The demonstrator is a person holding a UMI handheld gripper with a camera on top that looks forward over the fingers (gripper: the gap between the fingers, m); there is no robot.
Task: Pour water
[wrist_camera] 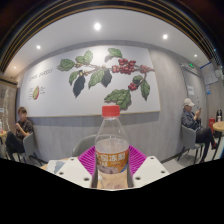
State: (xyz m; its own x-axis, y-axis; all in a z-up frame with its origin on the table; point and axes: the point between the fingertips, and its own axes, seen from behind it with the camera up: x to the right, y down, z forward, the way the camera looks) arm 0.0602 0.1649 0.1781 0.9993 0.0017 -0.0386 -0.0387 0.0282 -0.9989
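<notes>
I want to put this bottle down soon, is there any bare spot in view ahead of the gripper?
No bare surface shows. The clear plastic bottle with red cap and orange label fills the space between the gripper fingers, gripped by both pink pads. Beyond it are only the white wall with a coffee-branch mural and seated people at both sides.

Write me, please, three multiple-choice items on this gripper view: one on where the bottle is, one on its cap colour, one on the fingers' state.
1. Where is the water bottle?
A. between the gripper fingers
B. far beyond them, at the wall
C. on a chair

2. What colour is its cap?
A. blue
B. red
C. white

3. How do the fingers stand?
A. wide open, apart from it
B. closed on the bottle
C. out of view

Answers: 1 A, the pink pads flank it; 2 B, the cap shows red; 3 B, both pads appear to press its sides.
</notes>
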